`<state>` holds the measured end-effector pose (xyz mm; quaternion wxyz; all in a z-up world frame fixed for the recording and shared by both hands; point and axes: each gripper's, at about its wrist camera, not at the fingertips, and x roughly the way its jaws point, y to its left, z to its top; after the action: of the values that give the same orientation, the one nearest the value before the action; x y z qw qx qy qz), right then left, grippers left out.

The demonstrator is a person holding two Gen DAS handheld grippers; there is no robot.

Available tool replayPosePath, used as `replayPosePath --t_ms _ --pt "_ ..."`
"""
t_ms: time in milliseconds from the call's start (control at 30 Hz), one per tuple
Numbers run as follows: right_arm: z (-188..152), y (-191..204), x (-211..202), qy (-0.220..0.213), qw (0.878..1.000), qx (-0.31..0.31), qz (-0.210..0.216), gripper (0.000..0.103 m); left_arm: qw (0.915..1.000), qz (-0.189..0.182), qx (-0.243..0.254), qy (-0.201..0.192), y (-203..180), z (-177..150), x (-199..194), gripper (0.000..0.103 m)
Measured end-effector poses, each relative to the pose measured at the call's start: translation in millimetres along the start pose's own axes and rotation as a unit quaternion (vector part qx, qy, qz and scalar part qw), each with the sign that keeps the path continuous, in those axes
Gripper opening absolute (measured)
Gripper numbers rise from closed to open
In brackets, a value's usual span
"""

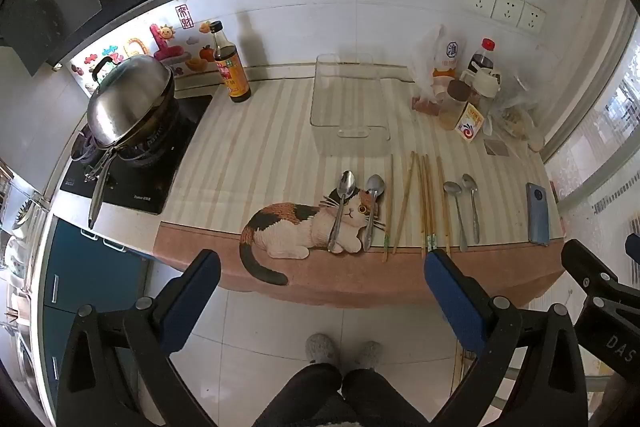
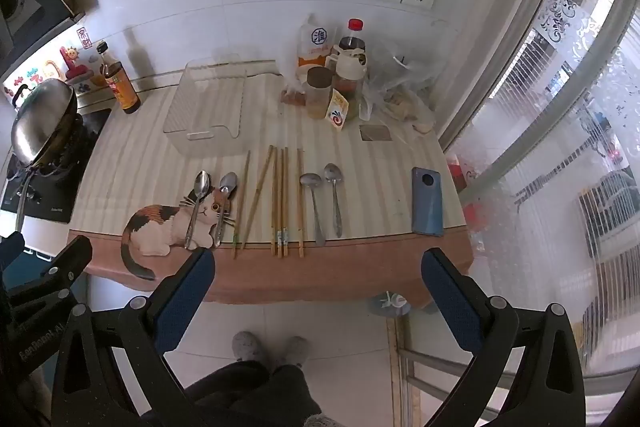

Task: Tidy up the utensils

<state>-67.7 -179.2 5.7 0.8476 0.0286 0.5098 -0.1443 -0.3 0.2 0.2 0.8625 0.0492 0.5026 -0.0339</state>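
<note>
The left tongs (image 1: 322, 285) and the right tongs (image 2: 318, 283) both hang before the table (image 2: 340, 279) edge with fingers wide apart, holding nothing. On the table lie chopsticks (image 2: 280, 203) between two spoon pairs (image 2: 326, 203) (image 2: 210, 207). The left pair rests on a cat picture (image 2: 168, 227), and a clear tray (image 2: 208, 107) stands behind.

Salt bag (image 2: 316, 45), far right: the character 淮 in a blue ring.
Right gripper's arm (image 1: 618, 345): the letters "DAS".
Red wall sticker (image 1: 184, 17), far left: Chinese characters, the lower one 财.
Sauce bottle (image 1: 231, 67) label: too small to read.
</note>
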Motion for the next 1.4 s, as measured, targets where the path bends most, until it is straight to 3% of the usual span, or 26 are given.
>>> replayPosePath --t_ms 1400 --pt "-5.1 -2.7 1.5 0.004 1.0 -0.006 0.006 0.103 1.0 0.009 0.002 -0.002 2.5 0.5 -4.4 0.103"
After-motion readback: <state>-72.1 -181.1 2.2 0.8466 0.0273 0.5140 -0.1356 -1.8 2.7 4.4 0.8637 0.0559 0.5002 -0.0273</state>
